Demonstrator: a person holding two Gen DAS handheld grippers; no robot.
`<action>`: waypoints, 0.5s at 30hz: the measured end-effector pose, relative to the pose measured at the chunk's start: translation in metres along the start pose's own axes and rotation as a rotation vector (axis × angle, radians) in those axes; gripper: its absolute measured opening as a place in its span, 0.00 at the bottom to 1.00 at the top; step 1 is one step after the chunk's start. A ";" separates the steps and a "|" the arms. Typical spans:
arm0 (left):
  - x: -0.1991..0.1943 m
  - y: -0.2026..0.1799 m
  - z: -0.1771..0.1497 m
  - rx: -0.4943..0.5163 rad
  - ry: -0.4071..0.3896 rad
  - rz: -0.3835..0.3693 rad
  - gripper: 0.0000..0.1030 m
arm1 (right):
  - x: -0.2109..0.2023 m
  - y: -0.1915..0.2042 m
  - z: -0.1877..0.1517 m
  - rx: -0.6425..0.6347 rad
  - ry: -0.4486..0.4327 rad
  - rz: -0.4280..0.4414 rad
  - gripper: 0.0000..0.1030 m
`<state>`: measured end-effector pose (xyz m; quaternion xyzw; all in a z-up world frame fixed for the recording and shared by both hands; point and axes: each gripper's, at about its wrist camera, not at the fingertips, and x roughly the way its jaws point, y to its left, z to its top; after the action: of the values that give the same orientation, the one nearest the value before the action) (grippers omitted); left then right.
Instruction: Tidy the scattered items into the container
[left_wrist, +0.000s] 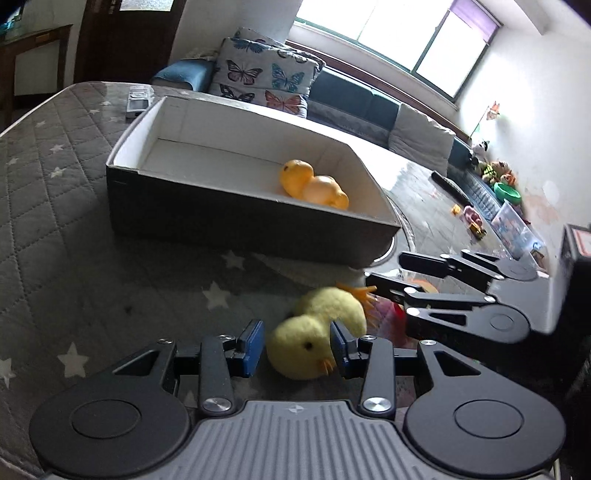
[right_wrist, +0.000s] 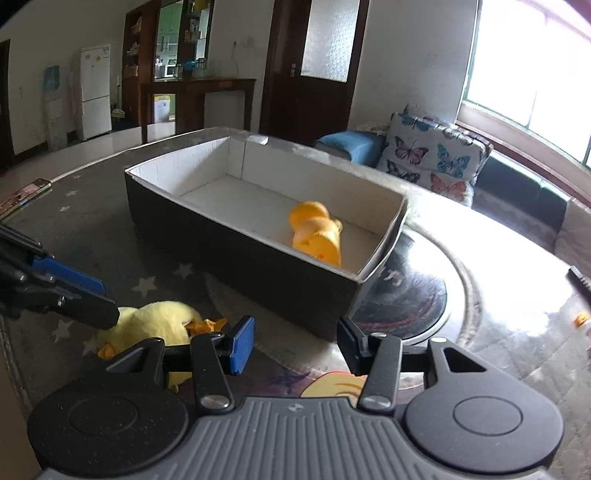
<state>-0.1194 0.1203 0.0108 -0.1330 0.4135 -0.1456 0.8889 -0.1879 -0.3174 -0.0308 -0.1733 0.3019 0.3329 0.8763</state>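
Left wrist view: the left tool (left_wrist: 297, 345) points down at a plush chick (left_wrist: 314, 332) lying on the surface (left_wrist: 74, 221), which is covered by a grey quilted cloth with white stars. Its two blue pads (left_wrist: 253, 347) stand on either side of the chick's head. The right pad is at or against the plush; the left pad stands clear of it, so the left tool is released and not yet gripping.

The right tool (left_wrist: 384, 284) enters this view from the right, just beyond the chick's orange feet. Its fingers lie close together here, but whether anything sits between them cannot be told from this angle.

Right wrist view: the right tool (right_wrist: 295, 341) is released, with a wide gap between its pads and only the surface (right_wrist: 517, 295) and a printed picture beneath. The chick (right_wrist: 155, 325) lies to its near left, with the left tool (right_wrist: 85, 295) reaching it from the left edge.

A box (right_wrist: 258, 266), dark outside and white inside, stands on the surface just beyond both tools. A yellow rubber duck (right_wrist: 317, 236) lies on its side in the right part of the box.
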 end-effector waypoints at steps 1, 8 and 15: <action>0.000 0.000 -0.003 0.001 0.005 -0.006 0.41 | 0.002 0.000 -0.001 0.000 0.004 0.004 0.48; 0.003 0.002 -0.009 0.002 0.030 0.002 0.41 | -0.004 0.007 -0.006 -0.058 0.003 0.073 0.48; -0.001 0.013 -0.012 -0.029 0.030 0.009 0.40 | -0.021 0.018 -0.014 -0.125 -0.006 0.146 0.48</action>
<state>-0.1270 0.1315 -0.0009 -0.1418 0.4293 -0.1378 0.8812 -0.2189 -0.3213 -0.0302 -0.2041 0.2898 0.4147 0.8381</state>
